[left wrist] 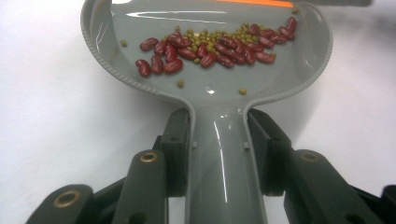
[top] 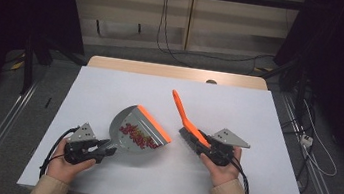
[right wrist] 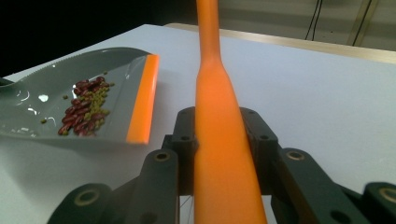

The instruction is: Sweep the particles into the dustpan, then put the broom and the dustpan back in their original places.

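A grey dustpan point(top: 137, 132) with an orange front lip lies on the white table, its pan holding red beans and small green beans point(left wrist: 212, 46). My left gripper point(top: 105, 149) is shut on the dustpan's grey handle point(left wrist: 224, 163), jaws pressing both sides. An orange hand brush point(top: 189, 124) stands tilted at centre right, its long handle point(right wrist: 222, 140) pointing away and up. My right gripper point(top: 208, 149) is shut on that brush near its dark bristle end. From the right gripper view the dustpan point(right wrist: 70, 98) sits to the left, beans point(right wrist: 86, 114) heaped near its lip.
The white table point(top: 110, 89) has bare surface all round the two tools. A wooden edge point(top: 178, 71) runs along its far side. Cables point(top: 305, 140) hang off the right side, and dark stands flank the table.
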`<state>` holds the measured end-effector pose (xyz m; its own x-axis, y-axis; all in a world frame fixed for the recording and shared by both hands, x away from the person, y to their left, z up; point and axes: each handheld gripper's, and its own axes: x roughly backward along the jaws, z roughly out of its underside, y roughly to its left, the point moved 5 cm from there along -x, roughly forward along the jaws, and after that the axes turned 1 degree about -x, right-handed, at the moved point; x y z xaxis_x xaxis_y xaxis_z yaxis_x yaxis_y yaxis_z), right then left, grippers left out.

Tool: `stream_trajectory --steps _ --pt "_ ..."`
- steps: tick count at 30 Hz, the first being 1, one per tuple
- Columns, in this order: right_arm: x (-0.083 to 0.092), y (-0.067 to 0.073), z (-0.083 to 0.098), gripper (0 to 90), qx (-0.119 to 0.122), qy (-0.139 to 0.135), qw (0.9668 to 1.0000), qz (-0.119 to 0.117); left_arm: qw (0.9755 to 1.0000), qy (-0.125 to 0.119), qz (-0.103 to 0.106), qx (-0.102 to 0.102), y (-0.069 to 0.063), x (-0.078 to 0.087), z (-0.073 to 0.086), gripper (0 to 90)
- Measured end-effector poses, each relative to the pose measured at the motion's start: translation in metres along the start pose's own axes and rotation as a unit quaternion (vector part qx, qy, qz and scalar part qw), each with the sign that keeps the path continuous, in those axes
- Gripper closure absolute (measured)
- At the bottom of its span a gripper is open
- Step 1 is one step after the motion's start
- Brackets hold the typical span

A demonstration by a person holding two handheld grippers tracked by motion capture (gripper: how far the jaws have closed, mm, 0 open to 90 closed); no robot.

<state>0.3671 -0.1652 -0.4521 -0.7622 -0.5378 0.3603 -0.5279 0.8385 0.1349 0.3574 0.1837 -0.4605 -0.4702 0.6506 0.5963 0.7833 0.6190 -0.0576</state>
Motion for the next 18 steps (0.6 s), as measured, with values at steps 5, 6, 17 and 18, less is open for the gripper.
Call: stream_trajectory --steps 5,6,17,18 --pt "0.004 -0.004 0.000 71.0 -0.001 -0.003 1.0000 0.005 0.9996 -0.007 -0.019 0.021 0.007 0.001 0.000 62.6" --pt "0.005 -0.005 0.000 71.0 -0.001 -0.003 1.0000 0.005 0.9994 -0.006 -0.023 0.024 0.008 0.001 0.001 62.6" --pt "0.008 -0.009 0.001 71.1 0.003 -0.001 1.0000 0.008 0.9952 0.000 -0.079 0.057 0.027 -0.001 0.006 62.6" --pt "0.009 -0.010 0.001 71.1 0.003 -0.001 1.0000 0.008 0.9944 -0.001 -0.085 0.064 0.029 -0.002 0.006 62.6"
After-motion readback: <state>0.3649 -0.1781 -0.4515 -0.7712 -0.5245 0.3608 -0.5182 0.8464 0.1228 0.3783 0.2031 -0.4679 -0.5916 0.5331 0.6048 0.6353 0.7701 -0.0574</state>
